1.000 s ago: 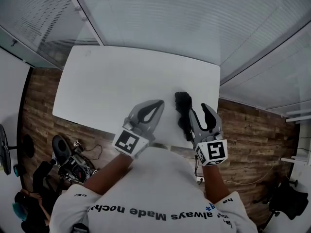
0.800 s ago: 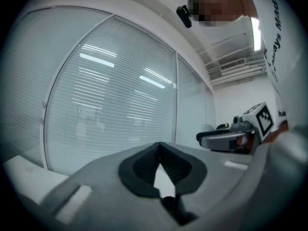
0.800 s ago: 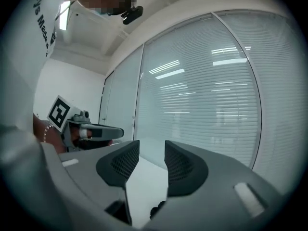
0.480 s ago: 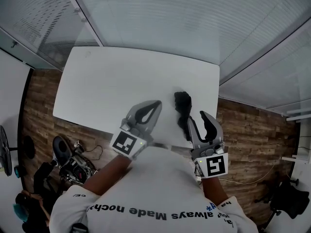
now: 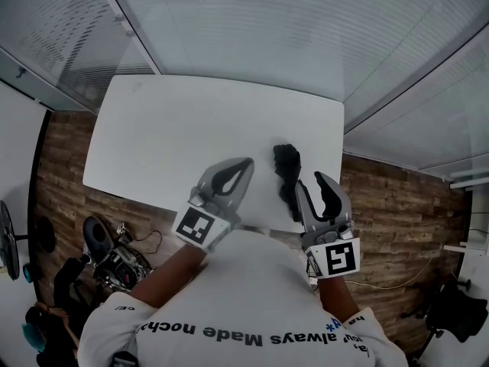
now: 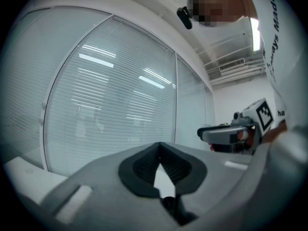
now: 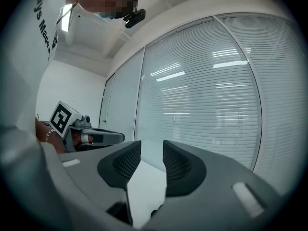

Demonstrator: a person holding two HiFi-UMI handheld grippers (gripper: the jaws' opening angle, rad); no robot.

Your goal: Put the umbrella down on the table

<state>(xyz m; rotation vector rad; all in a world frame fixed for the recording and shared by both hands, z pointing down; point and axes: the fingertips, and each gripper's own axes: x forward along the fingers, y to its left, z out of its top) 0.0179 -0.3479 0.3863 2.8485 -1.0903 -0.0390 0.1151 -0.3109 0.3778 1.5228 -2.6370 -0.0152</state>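
Observation:
A folded black umbrella [image 5: 286,170] lies on the white table [image 5: 183,128], near its front right corner, with nothing holding it. My right gripper [image 5: 313,180] hovers just right of the umbrella's near end and clear of it. In the right gripper view, my right gripper [image 7: 151,153] is closed down to a narrow slit with nothing in it, and the table top [image 7: 144,189] shows through. My left gripper [image 5: 246,163] hangs over the table's front edge, left of the umbrella. Its pads meet at the tip, empty, in the left gripper view [image 6: 160,150].
Glass walls with white blinds [image 5: 290,37] run behind and to the right of the table. Wooden floor [image 5: 390,205] surrounds it. Bags and gear [image 5: 114,258] lie on the floor at the lower left. Each gripper shows in the other's view, the left [image 7: 91,137] and the right [image 6: 231,131].
My right gripper has drawn back from beside the umbrella toward the table's near edge. The umbrella stays where it lay. The left gripper has not moved.

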